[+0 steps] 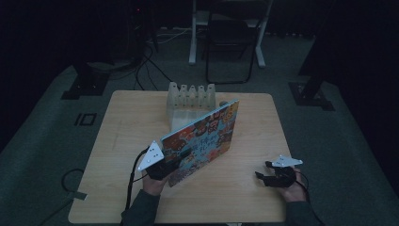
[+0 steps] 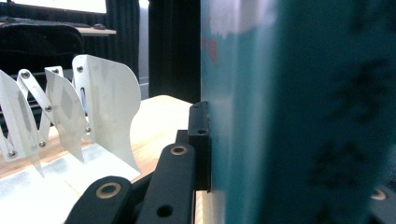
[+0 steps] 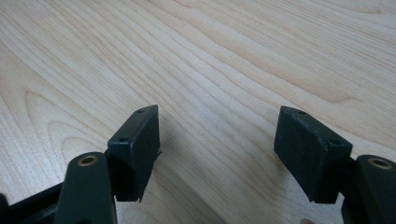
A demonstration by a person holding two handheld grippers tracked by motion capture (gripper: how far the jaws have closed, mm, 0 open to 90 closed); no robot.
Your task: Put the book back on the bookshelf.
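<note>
Picture book [image 1: 207, 139], colourful cover, held tilted on edge at mid-desk [image 1: 122, 127], clenched at its lower left corner by the left claw [image 1: 176, 157]. White accordion-style rack [image 1: 190, 96] stands just behind the book, near the desk's far edge. Right claw [image 1: 266, 172], well apart at the right, jaws spread and empty over bare wood.

Left gripper [image 1: 175, 157] is up off the worktop, jaws clamped tight, its forearm reaching in from the bottom edge. Right gripper [image 1: 264, 175] sits low at the near right, jaws spread apart with nothing between them, pointing left.
</note>
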